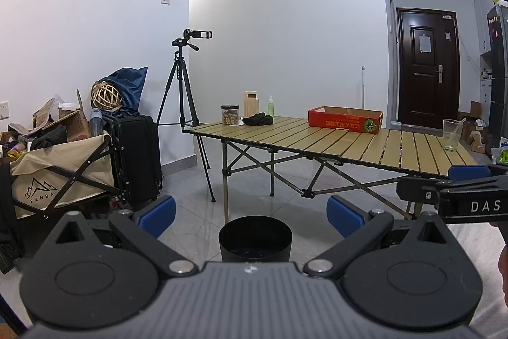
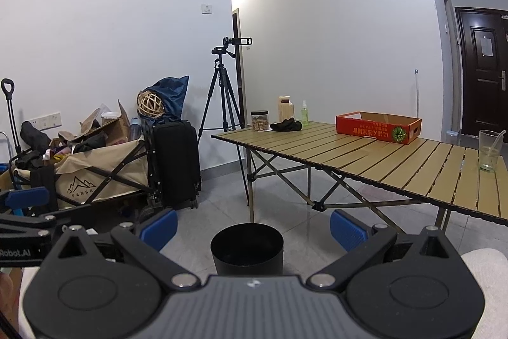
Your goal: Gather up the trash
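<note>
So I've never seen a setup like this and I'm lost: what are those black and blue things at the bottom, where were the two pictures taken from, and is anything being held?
Each picture comes from a camera mounted on a hand-held grasping tool, looking forward along its two blue-padded fingers. One shows the left tool, the other the right tool. Both are open and hold nothing. On the floor ahead stands a black bin. The folding table carries a red cardboard box, a plastic cup with a straw, a jar, a green spray bottle and a dark cloth. A tripod stands behind the table.
</note>
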Demonstrator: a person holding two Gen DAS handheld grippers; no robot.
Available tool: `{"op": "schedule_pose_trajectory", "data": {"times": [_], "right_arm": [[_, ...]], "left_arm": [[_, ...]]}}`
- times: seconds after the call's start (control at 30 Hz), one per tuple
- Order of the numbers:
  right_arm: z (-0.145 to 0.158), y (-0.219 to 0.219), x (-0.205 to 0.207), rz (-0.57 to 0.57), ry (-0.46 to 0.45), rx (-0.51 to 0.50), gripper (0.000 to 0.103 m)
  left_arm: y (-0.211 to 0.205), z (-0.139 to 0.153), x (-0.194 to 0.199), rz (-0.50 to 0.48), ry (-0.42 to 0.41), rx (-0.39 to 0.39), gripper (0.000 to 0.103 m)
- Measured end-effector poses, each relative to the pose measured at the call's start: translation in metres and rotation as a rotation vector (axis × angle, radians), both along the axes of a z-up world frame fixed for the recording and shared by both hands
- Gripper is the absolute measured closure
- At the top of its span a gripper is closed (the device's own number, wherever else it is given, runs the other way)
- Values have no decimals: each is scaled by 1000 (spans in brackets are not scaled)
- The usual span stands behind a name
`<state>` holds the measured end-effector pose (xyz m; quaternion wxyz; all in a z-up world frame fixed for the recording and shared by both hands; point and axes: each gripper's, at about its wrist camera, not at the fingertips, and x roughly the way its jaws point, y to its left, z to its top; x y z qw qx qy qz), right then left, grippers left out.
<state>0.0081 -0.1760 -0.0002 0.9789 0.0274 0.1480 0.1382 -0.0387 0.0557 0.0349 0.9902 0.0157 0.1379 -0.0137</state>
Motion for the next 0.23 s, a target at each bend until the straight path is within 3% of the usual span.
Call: {"op": "schedule_pose_trajectory", "data": {"times": [0.23], "right_arm": [[-2,0,0,-3,7,1,0]], "left_arm": [[1,-1,0,5,-7,2,0]]}}
